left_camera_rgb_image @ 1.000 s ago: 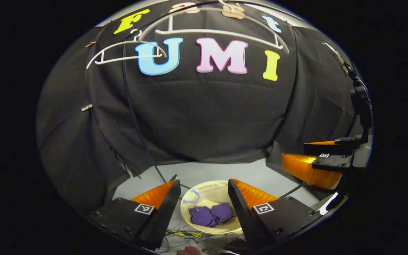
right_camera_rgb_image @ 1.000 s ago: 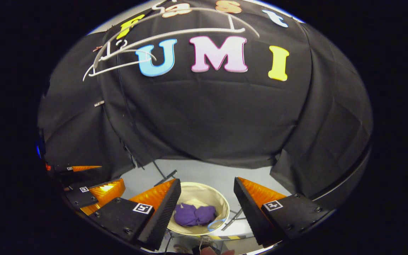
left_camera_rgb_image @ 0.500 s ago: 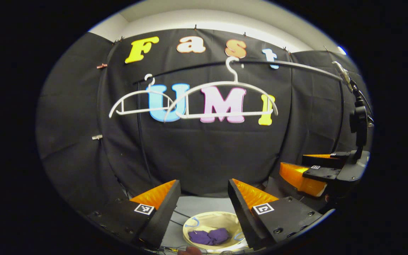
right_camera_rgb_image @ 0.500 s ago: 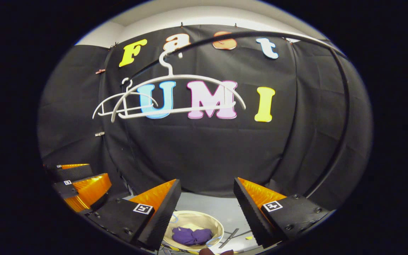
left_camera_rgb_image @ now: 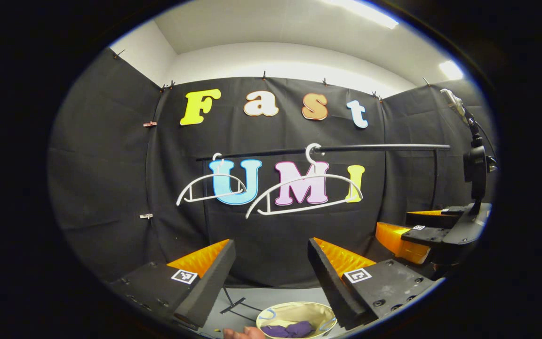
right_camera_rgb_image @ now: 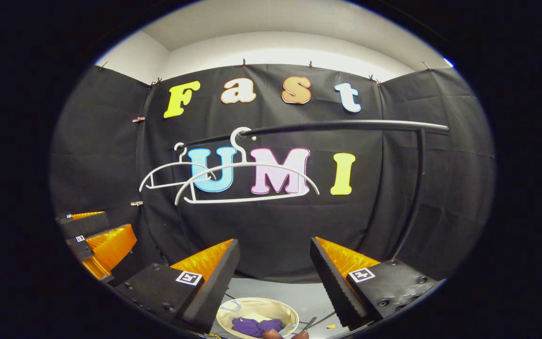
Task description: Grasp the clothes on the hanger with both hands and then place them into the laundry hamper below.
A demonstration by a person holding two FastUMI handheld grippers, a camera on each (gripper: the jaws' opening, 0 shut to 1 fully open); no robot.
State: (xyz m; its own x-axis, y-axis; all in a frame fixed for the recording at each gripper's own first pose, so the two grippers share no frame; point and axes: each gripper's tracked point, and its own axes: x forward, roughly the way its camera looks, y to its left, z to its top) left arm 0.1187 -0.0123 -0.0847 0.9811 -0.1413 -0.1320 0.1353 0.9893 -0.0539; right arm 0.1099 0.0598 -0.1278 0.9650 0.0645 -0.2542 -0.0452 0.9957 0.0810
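Observation:
Purple clothes [left_camera_rgb_image: 290, 329] [right_camera_rgb_image: 257, 326] lie crumpled inside a round cream hamper [left_camera_rgb_image: 299, 311] [right_camera_rgb_image: 252, 308] on the floor. Two bare white hangers [left_camera_rgb_image: 306, 193] [left_camera_rgb_image: 207, 186] hang on a black rail [left_camera_rgb_image: 370, 148]; they also show in the right gripper view [right_camera_rgb_image: 247, 181] [right_camera_rgb_image: 172, 172] under that rail [right_camera_rgb_image: 346, 125]. My left gripper [left_camera_rgb_image: 271, 245] is open, high above the hamper, nothing between its fingers. My right gripper [right_camera_rgb_image: 274, 244] is open too and holds nothing; it also shows at the right of the left gripper view [left_camera_rgb_image: 421, 228]. The left gripper shows at the left of the right gripper view [right_camera_rgb_image: 92, 233].
A black upright post [right_camera_rgb_image: 414, 188] carries the rail at the right. A camera on a stand [left_camera_rgb_image: 475, 160] is at the far right of the left gripper view. Part of a hand [left_camera_rgb_image: 243, 333] shows at the bottom edge. Small bits lie on the grey floor [right_camera_rgb_image: 308, 301] by the hamper.
Both grippers have risen and tilted up: the hamper with the purple clothes slid to the bottom edge, while the rail and hangers dropped to mid-view. Both stayed open and hold nothing.

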